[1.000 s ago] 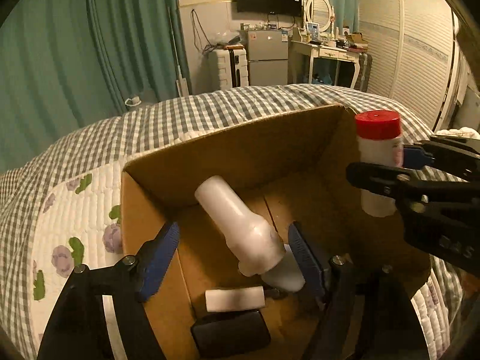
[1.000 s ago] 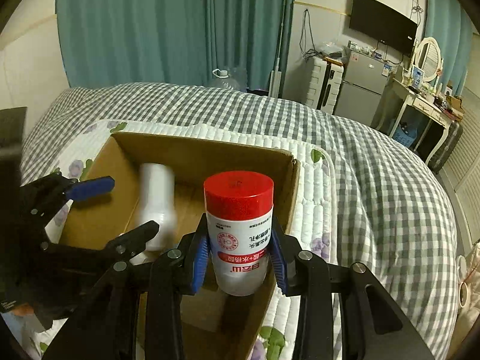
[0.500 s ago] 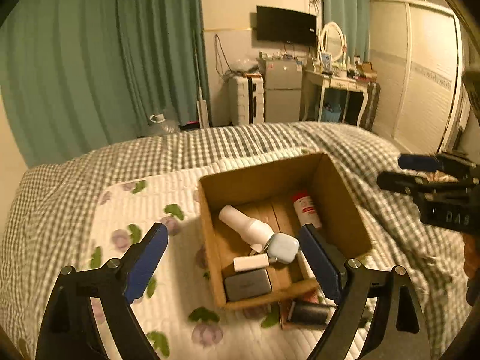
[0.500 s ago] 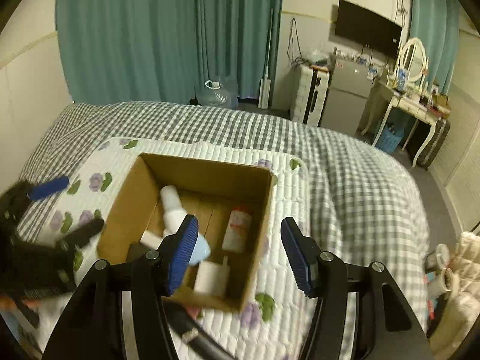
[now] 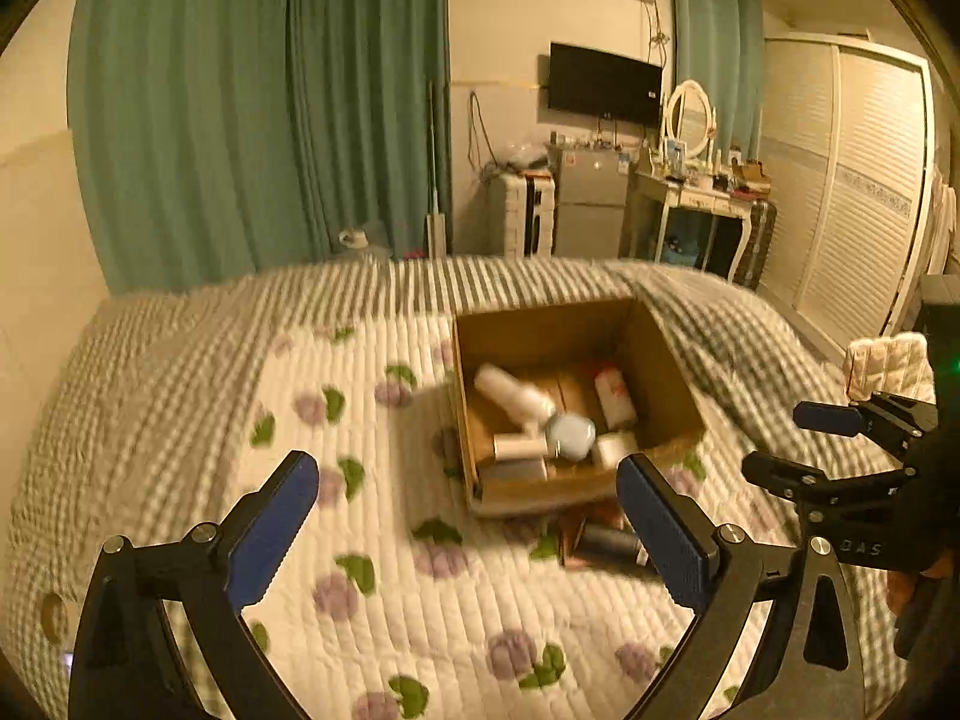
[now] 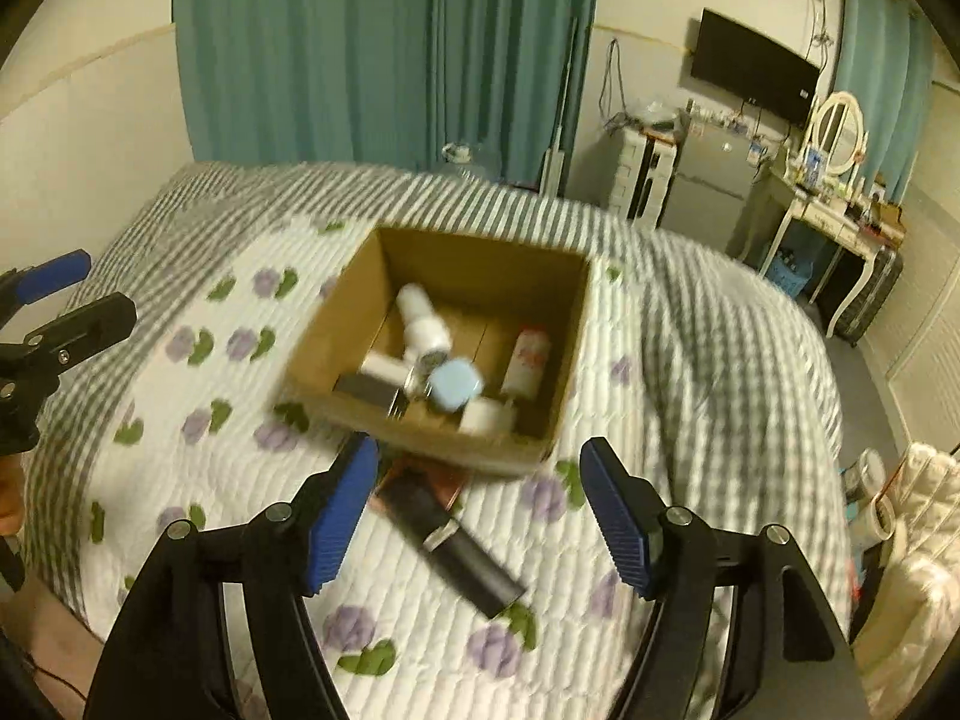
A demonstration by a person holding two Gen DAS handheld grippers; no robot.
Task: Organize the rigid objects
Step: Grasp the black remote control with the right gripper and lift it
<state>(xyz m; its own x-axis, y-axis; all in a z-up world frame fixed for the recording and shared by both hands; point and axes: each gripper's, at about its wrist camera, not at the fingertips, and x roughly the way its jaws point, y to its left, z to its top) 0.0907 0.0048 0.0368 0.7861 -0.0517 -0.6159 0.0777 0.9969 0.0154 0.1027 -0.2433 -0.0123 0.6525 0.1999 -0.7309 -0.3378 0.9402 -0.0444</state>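
Note:
A cardboard box stands on the quilted bed. In it lie a white bottle, a red-capped white bottle, a pale blue case and other small items. A dark flat object lies on the quilt in front of the box. My left gripper is open and empty, well back from the box. My right gripper is open and empty above the dark object; it also shows in the left wrist view.
The bed carries a white flowered quilt over a checked cover. Green curtains, a small fridge, a dressing table and a wardrobe stand beyond. White bedding is at the right.
The right gripper let the red-capped bottle go into the box. Both grippers pulled up and back from the box, and the whole bed came into view.

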